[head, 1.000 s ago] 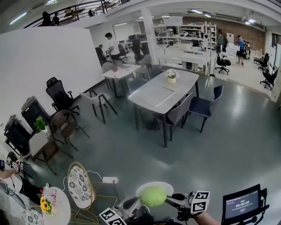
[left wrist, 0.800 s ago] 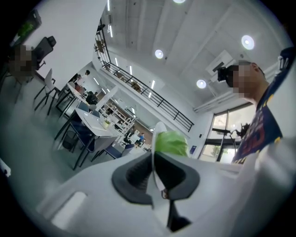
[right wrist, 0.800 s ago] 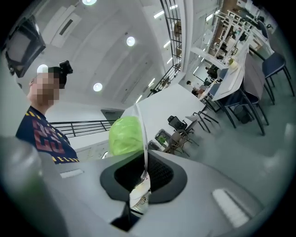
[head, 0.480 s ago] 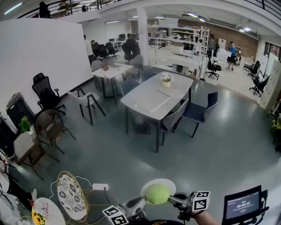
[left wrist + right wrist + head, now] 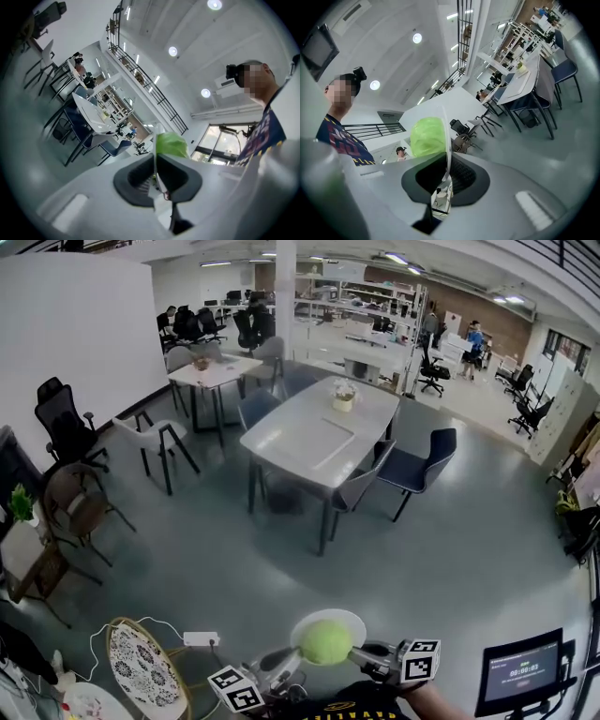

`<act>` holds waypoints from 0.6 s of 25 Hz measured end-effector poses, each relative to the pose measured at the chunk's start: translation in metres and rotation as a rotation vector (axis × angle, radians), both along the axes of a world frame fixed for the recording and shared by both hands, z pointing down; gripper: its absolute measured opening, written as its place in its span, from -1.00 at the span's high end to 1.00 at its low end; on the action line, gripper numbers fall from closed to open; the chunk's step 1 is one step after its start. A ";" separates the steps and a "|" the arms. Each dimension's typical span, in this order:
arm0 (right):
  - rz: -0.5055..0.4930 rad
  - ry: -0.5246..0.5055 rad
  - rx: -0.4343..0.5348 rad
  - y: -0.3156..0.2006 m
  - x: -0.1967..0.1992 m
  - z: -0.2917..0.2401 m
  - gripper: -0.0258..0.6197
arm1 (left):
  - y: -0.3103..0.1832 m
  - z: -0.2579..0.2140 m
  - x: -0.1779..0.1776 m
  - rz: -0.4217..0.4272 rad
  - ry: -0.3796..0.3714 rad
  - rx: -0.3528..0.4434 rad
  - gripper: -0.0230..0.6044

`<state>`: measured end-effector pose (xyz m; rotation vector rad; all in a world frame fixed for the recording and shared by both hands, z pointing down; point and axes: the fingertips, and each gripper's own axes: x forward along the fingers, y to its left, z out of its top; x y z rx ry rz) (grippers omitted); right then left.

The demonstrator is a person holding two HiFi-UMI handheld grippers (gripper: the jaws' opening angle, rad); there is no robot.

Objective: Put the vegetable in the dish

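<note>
Observed: the round green leafy vegetable (image 5: 326,641) sits in the shallow white dish (image 5: 349,618), held above the grey floor (image 5: 450,549). The left gripper (image 5: 156,174) and the right gripper (image 5: 446,174) are each clenched on opposite rims of the dish.

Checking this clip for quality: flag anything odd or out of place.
Nothing spilled or damaged. One oddity: the dish, green vegetable already in it, hangs above the floor, pinched at opposite rims by the left gripper and right gripper.

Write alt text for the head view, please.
A round light-green vegetable sits in a white round dish, which the left gripper and right gripper pinch at opposite edges above a grey floor. White tables and dark chairs stand beyond.
</note>
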<state>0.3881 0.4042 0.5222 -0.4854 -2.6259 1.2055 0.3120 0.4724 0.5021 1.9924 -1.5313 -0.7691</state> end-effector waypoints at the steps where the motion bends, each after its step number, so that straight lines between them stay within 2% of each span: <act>1: 0.001 0.008 -0.002 -0.001 -0.007 0.001 0.85 | -0.002 0.002 -0.007 0.001 0.008 -0.004 0.86; 7: -0.022 0.034 -0.032 -0.027 -0.042 0.007 0.85 | -0.026 0.007 -0.041 -0.020 0.029 -0.034 0.86; 15: -0.151 -0.010 -0.056 -0.097 -0.123 0.016 0.85 | -0.087 0.009 -0.110 -0.166 0.002 -0.068 0.86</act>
